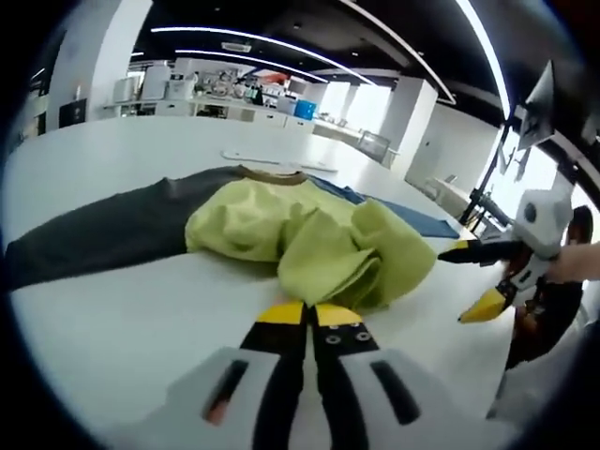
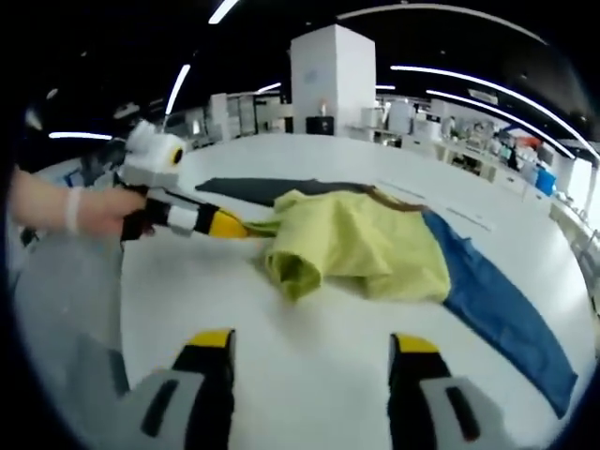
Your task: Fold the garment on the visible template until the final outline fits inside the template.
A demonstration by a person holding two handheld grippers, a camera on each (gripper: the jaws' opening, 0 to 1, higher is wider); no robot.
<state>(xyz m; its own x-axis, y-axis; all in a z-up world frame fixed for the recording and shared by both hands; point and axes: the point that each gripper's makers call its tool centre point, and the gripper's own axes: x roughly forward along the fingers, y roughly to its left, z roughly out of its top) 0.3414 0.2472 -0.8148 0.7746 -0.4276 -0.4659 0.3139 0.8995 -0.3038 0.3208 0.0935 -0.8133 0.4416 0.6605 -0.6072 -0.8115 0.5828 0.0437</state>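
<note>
The garment (image 1: 309,234), yellow-green with a dark sleeve and a blue sleeve, lies crumpled at centre frame on the white table (image 1: 112,328). The left gripper (image 1: 309,315) is clenched on its near edge. The right gripper (image 2: 312,349), jaws spread, hovers bottom centre, released.

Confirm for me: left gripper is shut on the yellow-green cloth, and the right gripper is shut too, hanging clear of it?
Not quite. In the right gripper view the right gripper is open, jaws wide apart over bare table. The left gripper is shut on the yellow-green cloth.
</note>
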